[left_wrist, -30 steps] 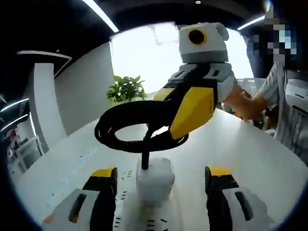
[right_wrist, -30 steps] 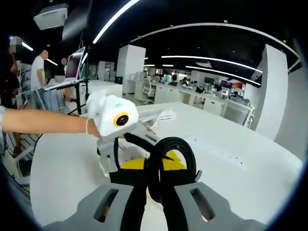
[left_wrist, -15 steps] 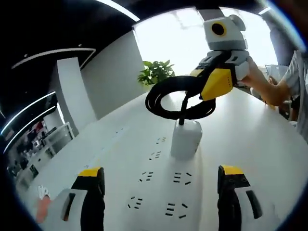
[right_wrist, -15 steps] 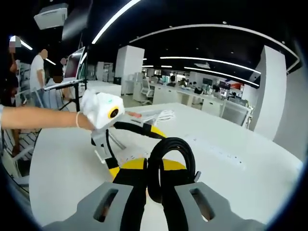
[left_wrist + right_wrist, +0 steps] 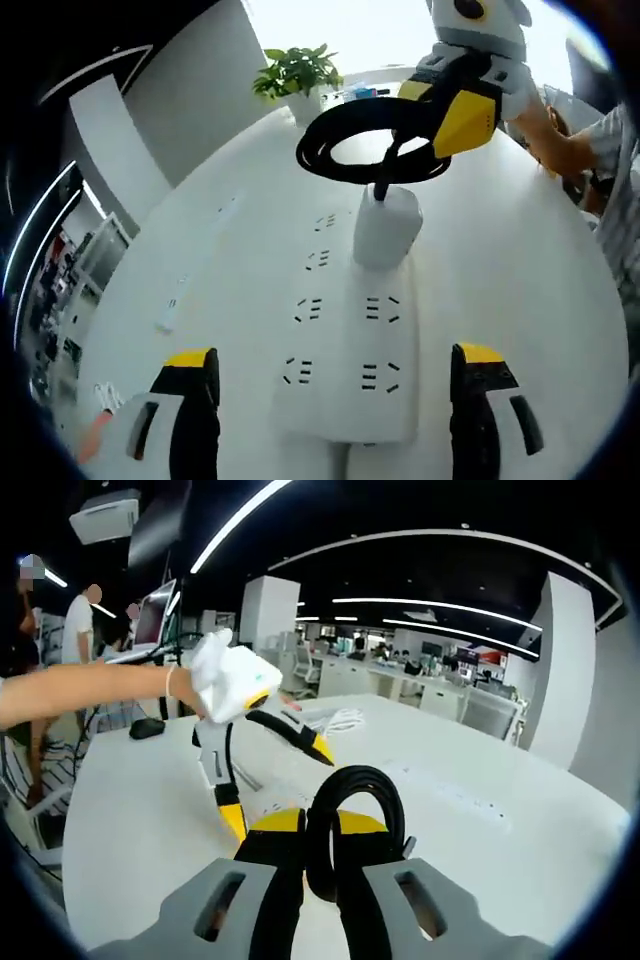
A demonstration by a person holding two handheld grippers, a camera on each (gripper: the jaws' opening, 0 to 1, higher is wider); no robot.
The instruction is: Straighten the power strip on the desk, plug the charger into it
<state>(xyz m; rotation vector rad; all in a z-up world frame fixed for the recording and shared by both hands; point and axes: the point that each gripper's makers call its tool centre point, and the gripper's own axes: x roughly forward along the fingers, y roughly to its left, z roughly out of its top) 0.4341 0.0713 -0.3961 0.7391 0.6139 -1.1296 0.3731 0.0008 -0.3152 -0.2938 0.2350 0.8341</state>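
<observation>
White rectangular power strip [image 5: 350, 360] lies flat on the white desk [image 5: 520, 280], between the wide-apart, empty jaws of the left gripper [image 5: 335, 400]. White cube charger [image 5: 387, 224] sits plugged into the strip's far end. Right gripper [image 5: 320, 855] is clamped on the charger's coiled black cable [image 5: 355, 810] above it.

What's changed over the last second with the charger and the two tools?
The left tool has drawn back, open, from the charger, which stays plugged into the power strip. The right tool stays shut on the coiled black cable above it.

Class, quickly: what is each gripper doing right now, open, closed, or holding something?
Left gripper: open, above the power strip, holding nothing.
Right gripper: closed on the coiled black cable.
</observation>
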